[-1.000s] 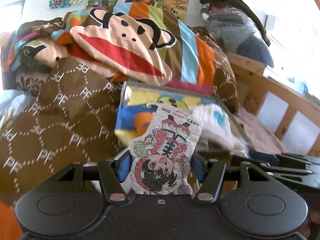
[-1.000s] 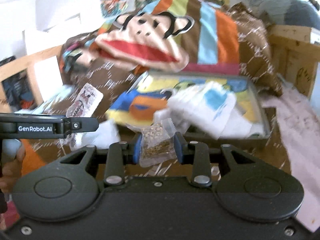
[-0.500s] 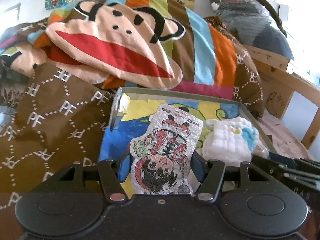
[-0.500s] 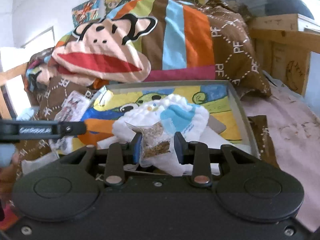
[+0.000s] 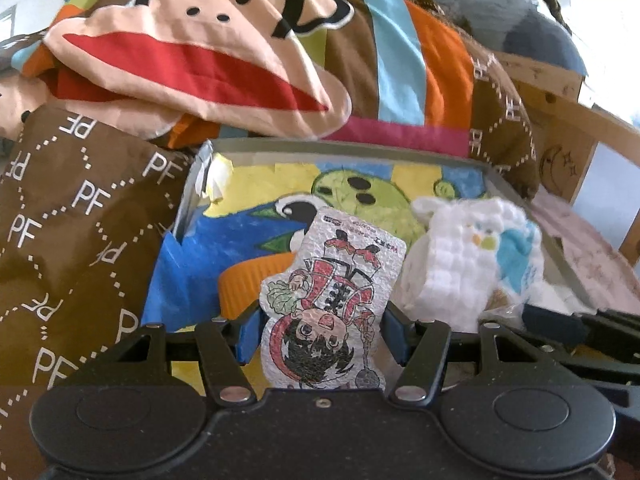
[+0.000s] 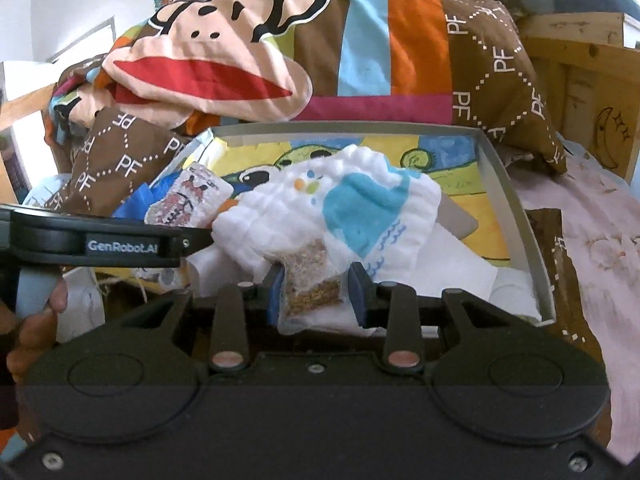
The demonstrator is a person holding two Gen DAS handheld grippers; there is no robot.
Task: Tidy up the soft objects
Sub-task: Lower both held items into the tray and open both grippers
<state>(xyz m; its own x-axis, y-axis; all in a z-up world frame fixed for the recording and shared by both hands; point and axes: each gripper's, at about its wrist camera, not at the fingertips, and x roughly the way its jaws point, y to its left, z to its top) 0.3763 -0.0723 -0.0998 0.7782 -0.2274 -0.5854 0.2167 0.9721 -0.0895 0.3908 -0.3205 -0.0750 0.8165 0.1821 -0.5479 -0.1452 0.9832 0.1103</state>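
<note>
My left gripper [image 5: 320, 322] is shut on a flat white pad printed with a cartoon figure [image 5: 332, 304], held over the near edge of a grey box [image 5: 332, 148] lined with a colourful drawing. The pad also shows in the right wrist view [image 6: 188, 200]. My right gripper [image 6: 316, 290] is shut on a small clear pouch of brown grainy filling [image 6: 310, 280], right against a folded white and blue cloth [image 6: 340, 204] that lies in the box [image 6: 516, 216]. The cloth shows at the right in the left wrist view [image 5: 476, 256].
A striped monkey-face quilt [image 5: 200, 52] is heaped behind and left of the box. A wooden bed frame [image 6: 580, 80] stands at the right, with pink sheet [image 6: 592, 248] beside the box. Posters hang on the far wall. The left gripper's body [image 6: 100, 240] crosses the right view.
Both grippers have moved forward toward the box with their loads. The right gripper's pouch now reaches the white cloth; the left gripper's pad now hangs over the box's near edge.
</note>
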